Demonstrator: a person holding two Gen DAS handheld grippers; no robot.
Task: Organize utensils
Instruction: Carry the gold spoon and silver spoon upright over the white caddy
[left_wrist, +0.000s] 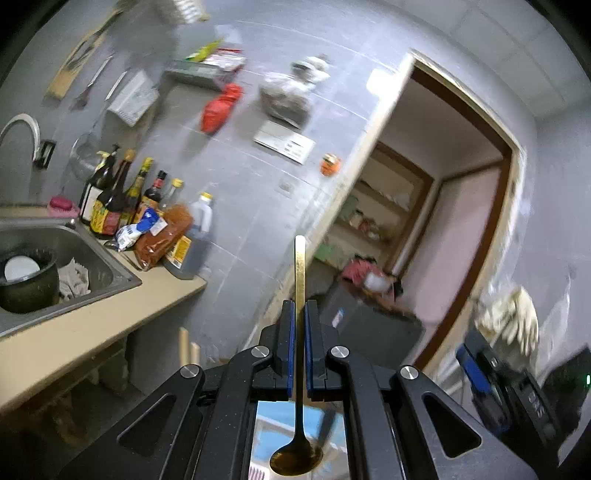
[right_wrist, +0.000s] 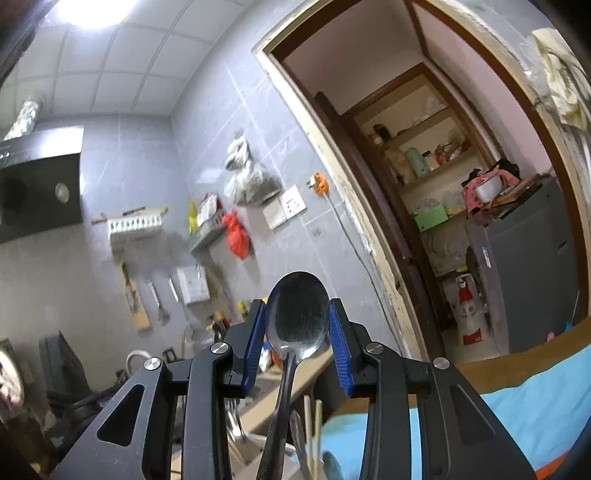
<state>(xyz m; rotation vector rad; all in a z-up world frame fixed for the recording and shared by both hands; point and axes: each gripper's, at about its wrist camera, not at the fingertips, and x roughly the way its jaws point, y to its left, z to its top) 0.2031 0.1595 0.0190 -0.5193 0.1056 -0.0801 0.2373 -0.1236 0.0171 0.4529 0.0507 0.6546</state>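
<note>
My left gripper (left_wrist: 299, 308) is shut on a gold spoon (left_wrist: 299, 280) by its thin handle. The handle points up and forward; the bowl hangs down near the camera. My right gripper (right_wrist: 297, 308) is shut on a silver spoon (right_wrist: 297, 317), with its pads against the two edges of the bowl and the handle running down toward the camera. Both are held up in the air, facing the grey tiled wall. The right gripper also shows at the right edge of the left wrist view (left_wrist: 476, 369). Chopsticks (right_wrist: 312, 417) and a fork (right_wrist: 232, 413) stand below the right gripper.
A steel sink (left_wrist: 85, 254) with a dark pot (left_wrist: 27, 280) sits at the left, sauce bottles (left_wrist: 122, 195) behind it on the beige counter (left_wrist: 92, 332). An open doorway (right_wrist: 443, 184) leads to a pantry. A blue cloth (right_wrist: 498, 417) covers a table at lower right.
</note>
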